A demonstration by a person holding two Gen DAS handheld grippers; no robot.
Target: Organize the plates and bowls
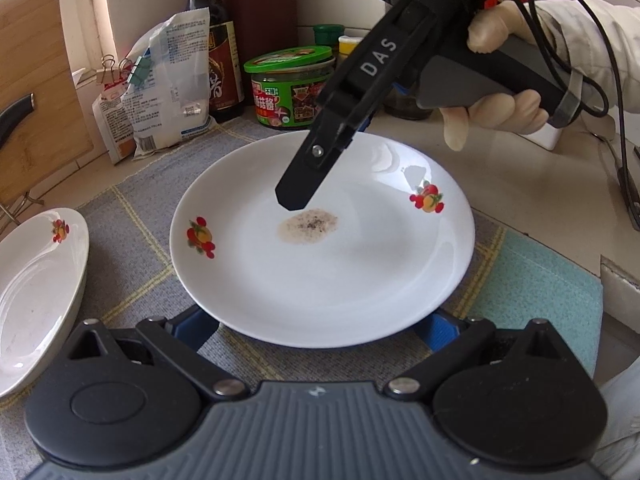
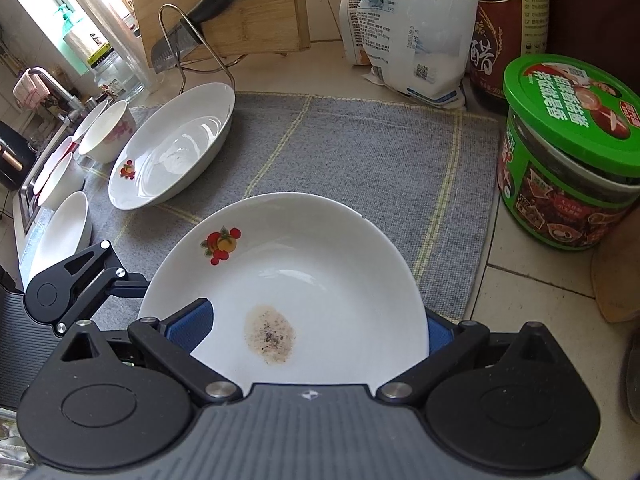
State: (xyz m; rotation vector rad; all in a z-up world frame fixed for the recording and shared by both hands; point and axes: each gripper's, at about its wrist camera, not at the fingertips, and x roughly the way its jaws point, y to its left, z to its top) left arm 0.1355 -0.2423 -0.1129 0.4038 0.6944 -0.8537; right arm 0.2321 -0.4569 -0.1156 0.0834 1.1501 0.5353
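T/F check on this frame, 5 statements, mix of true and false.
1. The fruit-print plate has a speckled residue patch near its middle. True.
2. The sauce jar's lid is red. False: it is green.
3. A knife sits in a wire rack in front of a wooden cutting board. True.
4. Both grippers are shut. False: the left gripper and the right gripper each have their fingers spread wide, on either side of the plate's edge.
5. This is the only dish in view. False: a second fruit-print plate and several bowls stand further left.
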